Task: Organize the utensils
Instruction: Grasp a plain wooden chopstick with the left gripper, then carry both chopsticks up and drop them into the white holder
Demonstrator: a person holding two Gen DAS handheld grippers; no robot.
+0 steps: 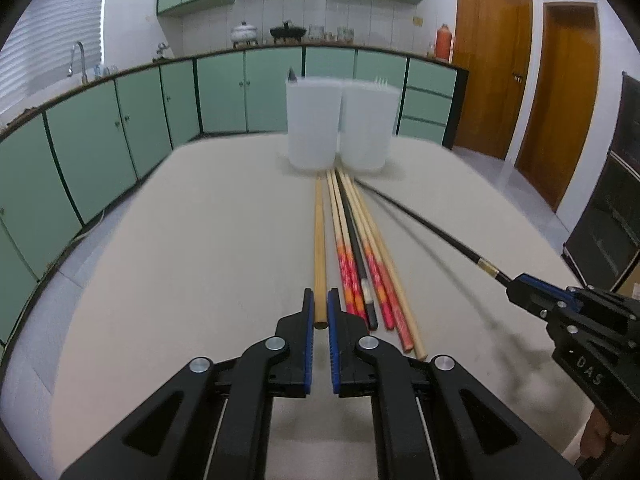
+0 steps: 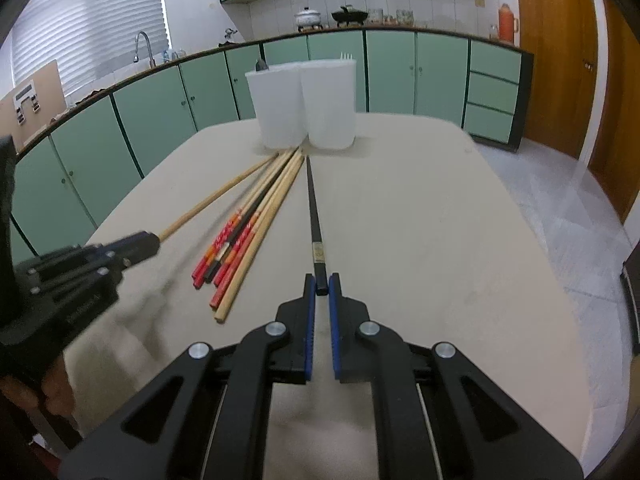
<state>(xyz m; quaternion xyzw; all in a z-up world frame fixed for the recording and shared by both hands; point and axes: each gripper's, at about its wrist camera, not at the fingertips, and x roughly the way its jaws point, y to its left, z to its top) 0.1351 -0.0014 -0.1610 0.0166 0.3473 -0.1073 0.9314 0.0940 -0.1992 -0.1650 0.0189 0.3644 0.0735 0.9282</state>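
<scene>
we are holding one chopstick in each hand. at about nine o'clock of the spread, our left gripper (image 1: 321, 312) has its fingers (image 1: 307, 316) closed on the near end of a plain wooden chopstick (image 1: 319, 240), whose far tip is lying toward twelve o'clock, near the foot of the white containers (image 1: 312, 128). in the middle, the loose bundle (image 1: 360, 248) is resting on the bench (image 1: 180, 240), fanned out from a point just in front of the containers toward six o'clock. at about three o'clock, our right gripper (image 2: 321, 286) is clamping the butt of a black chopstick (image 2: 312, 208) with a gold band, its tip also pointing at the containers.

to do this step well, we are judging that each stick needs lifting by its near end until the tip clears the bench, then swinging up toward vertical over a container mouth, tip first. the grip is far from the middle, so the long free end may sag or pivot; keeping the fingers tight and moving slowly should help. we should also be keeping the two sticks apart so they are not crossing near the containers, and not sweeping the bundle.

counting: two white containers standing side by side and touching or nearly so, one with a dark utensil tip showing above the rim, the other with fork tines. two chopsticks held. in the bundle we are making out about six sticks: roughly four with red patterned ends, one black, one plain wooden, though overlaps are making this uncertain.
</scene>
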